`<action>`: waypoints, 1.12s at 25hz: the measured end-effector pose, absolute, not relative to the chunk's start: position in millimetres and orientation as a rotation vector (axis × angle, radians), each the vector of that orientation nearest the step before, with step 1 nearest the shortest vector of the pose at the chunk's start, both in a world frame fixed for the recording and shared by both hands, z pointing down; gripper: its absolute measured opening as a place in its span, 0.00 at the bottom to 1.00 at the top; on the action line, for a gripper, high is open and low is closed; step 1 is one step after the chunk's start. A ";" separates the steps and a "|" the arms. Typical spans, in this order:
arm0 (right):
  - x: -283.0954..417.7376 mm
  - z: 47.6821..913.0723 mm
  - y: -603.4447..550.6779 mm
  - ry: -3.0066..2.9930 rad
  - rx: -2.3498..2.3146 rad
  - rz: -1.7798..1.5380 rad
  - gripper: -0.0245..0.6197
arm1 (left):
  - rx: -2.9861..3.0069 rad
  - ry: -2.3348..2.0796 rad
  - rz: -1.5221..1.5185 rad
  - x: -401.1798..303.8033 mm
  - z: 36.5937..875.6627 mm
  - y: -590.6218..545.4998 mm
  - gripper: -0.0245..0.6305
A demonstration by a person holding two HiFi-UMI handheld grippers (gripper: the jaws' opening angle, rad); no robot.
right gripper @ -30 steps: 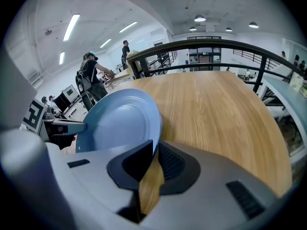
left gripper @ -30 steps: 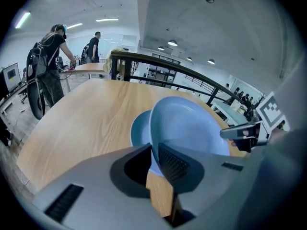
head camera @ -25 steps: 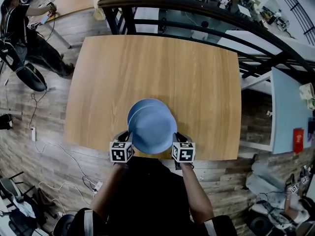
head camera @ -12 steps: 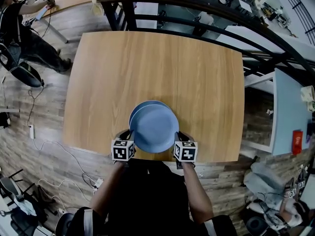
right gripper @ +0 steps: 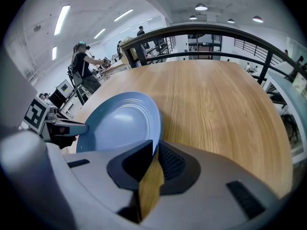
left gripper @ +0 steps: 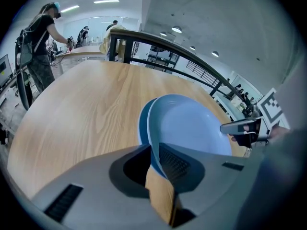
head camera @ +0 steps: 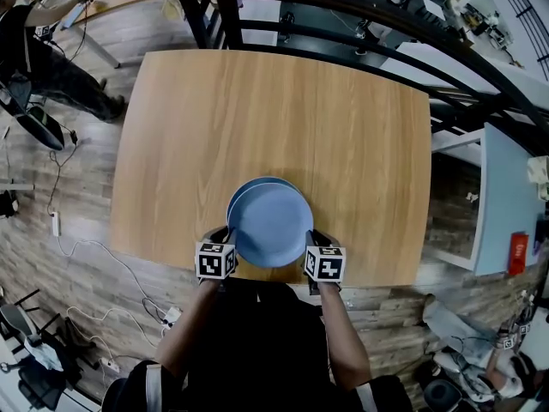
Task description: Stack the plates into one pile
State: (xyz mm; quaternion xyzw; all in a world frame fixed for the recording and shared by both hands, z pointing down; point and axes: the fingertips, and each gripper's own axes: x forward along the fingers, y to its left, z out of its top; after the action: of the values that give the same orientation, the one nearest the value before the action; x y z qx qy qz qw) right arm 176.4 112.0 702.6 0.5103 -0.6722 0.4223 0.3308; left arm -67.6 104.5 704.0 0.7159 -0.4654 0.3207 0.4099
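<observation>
- Top plate (head camera: 273,226), light blue, sits lower centre of the head view, close to the near edge of the wooden table (head camera: 257,101).
- It lies over the lower plate (head camera: 247,187), a darker blue one. Only a crescent of that one shows, at the upper left of the top plate, so the pile is a bit offset.
- I can't tell whether the top plate rests fully on the lower one or is just above it.
- Left gripper (head camera: 221,234) is on the plate's left rim. In the left gripper view the rim runs right between the two jaws, with the ribbed pad against it, so it is clamped on the top plate.
- Right gripper (head camera: 315,238) is on the opposite, right rim. In its own view the rim sits in the narrow slot between the jaws, so it is gripping the top plate too.
- Both grippers point steeply down and away from me, with the marker cubes facing up at the head camera.
- Left forearm (head camera: 184,333) and right forearm (head camera: 343,342) rise from the bottom of the frame, roughly parallel, one on either side of the plates.
- Each gripper shows in the other's view, across the plate.
- A dark railing (head camera: 343,11) runs along the top, beyond the table.
</observation>
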 end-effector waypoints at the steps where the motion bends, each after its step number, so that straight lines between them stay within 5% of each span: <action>1: 176.1 703.0 111.2 -1.757 1.332 1.102 0.12 | 1.800 -1.172 0.811 -67.8 704.2 104.6 0.14; 28: 170.1 717.8 96.7 -1.761 1.279 1.073 0.12 | 1.765 -1.178 0.852 -67.4 712.7 100.0 0.20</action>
State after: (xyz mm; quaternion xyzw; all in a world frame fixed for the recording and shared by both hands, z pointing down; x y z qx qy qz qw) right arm 170.1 96.7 717.8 0.4936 -0.6799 0.4141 0.3501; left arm -67.4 100.0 712.7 0.7025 -0.4689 0.3392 0.4142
